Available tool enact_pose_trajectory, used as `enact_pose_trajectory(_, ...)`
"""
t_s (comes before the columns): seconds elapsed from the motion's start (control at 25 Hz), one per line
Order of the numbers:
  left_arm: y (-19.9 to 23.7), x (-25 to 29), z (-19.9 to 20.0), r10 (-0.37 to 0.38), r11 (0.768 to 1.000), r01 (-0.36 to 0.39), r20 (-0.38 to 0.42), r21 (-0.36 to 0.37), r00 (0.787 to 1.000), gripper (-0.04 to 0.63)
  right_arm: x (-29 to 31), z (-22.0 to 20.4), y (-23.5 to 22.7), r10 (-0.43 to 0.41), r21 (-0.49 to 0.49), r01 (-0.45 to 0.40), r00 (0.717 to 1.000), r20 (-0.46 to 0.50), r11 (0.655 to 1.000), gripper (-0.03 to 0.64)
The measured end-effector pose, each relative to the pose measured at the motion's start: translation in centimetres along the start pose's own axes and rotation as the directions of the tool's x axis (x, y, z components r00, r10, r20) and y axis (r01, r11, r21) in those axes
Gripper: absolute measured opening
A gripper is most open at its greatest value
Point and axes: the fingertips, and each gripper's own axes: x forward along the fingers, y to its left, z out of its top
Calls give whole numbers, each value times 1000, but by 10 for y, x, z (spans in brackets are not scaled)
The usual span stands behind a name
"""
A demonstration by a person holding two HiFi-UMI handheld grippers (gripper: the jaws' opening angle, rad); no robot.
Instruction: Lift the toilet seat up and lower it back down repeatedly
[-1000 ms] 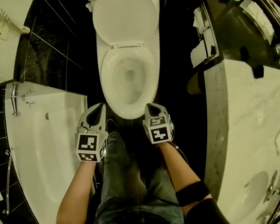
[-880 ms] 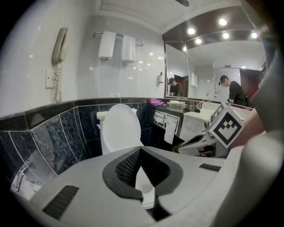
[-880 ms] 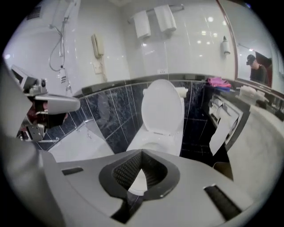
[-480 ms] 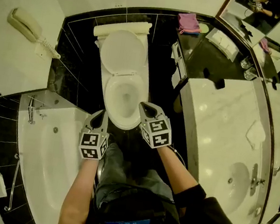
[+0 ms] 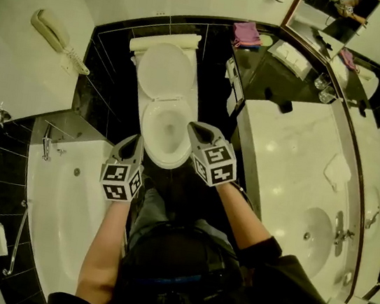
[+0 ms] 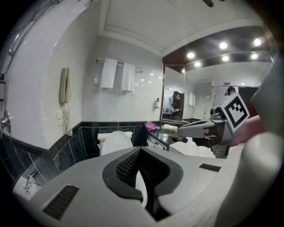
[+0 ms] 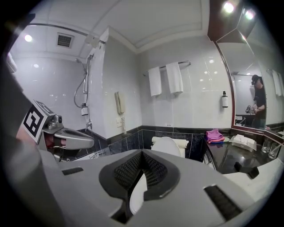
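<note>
I have drawn both grippers up and back from the bowl while straightening. My left gripper and right gripper are clenched on nothing, near its front rim but clear of it. The toilet seat stands raised against the tank, untouched. I judge that lowering it comes next.

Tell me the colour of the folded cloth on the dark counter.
Pink cloth, clearest in the right gripper view.
</note>
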Motion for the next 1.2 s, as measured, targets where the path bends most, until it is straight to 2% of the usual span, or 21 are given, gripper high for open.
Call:
enact_pose_trajectory(0.12, -4, -10, 1, 1, 1000, -1, 21, -16, 1000, 2, -8, 6, 3, 7, -5, -7, 1000, 8, 1000, 17)
enact_pose_trajectory(0.36, -12, -22, -1, -1, 1000, 0, 36, 22, 999, 2, -18, -1, 4, 5, 0, -5, 1000, 5, 1000, 17)
enact_pose_trajectory(0.64, -4, -25, 4, 19, 1000, -18, 72, -15, 997, 2, -17, -9, 3, 0, 8, 1, 1000, -9, 1000, 17)
enact_pose_trajectory(0.96, -5, -12, -14, -3, 1000, 3, 26, -3, 1000, 2, -7, -25, -3, 0, 13, 1, 999, -41, 1000, 17)
enact_pose_trajectory(1.2, -17, 19, -55, -113, 989, 121, -91, 89, 989, 148, 16, -53, -2, 14, 44, -10, 996, -93, 999, 17)
